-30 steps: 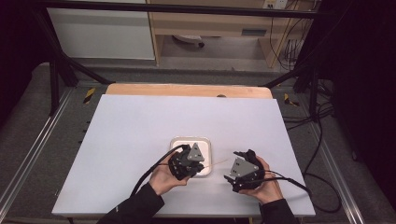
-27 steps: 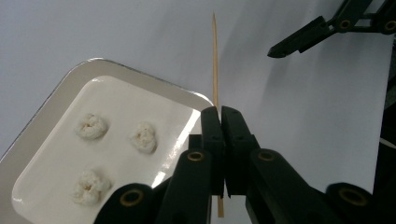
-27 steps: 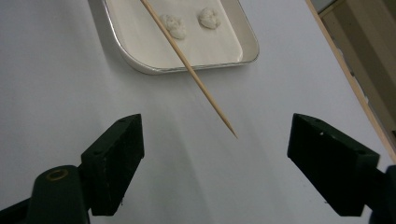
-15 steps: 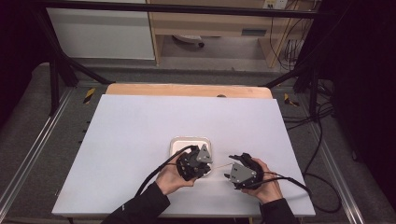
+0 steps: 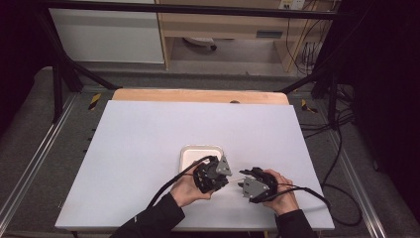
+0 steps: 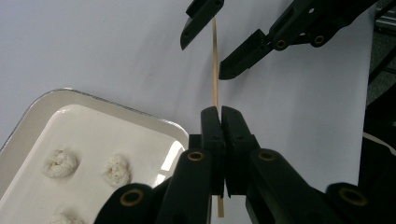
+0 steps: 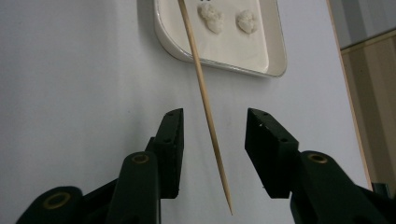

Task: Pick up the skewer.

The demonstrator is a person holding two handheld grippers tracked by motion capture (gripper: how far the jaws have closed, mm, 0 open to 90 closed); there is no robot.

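At the near edge of the white table [image 5: 148, 144], the person's two hands hold the grippers close together. The left gripper [image 6: 219, 114] is clenched on a thin wooden skewer [image 6: 215, 65]; its jaws press together with the stick between them. The skewer runs from these jaws toward the right gripper [image 7: 212, 133], and its pointed end lies in the gap between that gripper's jaws. Those jaws stand apart, and neither one touches the stick, so the right gripper is released.

Just behind the left gripper, a white rectangular tray [image 5: 190, 153] with rounded corners lies flat on the table. In the tray there are small white lumps [image 6: 59, 163] with a rough surface; I cannot tell what they are. In the left gripper view two are fully visible, side by side, with part of a third at the picture's edge.

Farther away, a wooden board [image 5: 198, 95] runs along the far edge of the table.
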